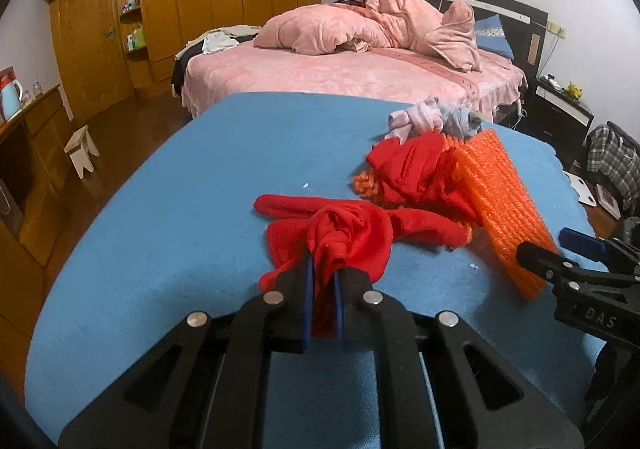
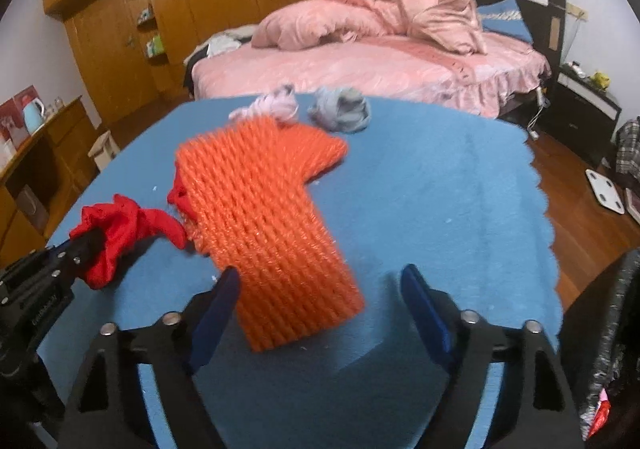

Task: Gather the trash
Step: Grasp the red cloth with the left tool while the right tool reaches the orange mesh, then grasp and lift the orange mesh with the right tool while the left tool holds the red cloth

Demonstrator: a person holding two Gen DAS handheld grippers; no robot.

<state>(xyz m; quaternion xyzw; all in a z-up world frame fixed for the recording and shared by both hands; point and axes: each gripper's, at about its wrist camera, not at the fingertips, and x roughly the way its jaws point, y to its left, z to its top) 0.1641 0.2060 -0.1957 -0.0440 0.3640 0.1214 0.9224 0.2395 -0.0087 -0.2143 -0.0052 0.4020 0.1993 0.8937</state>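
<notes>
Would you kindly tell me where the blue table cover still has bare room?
The blue cover is bare right of the orange knit piece, out to its scalloped edge, and left of the red cloth. Crowded: the middle, back to the pink bundle and grey bundle.

On the blue cloth [image 1: 168, 185]: two red cloths [image 1: 348, 237], one orange knit [image 2: 264, 217], two balled socks [image 2: 340, 107].
</notes>
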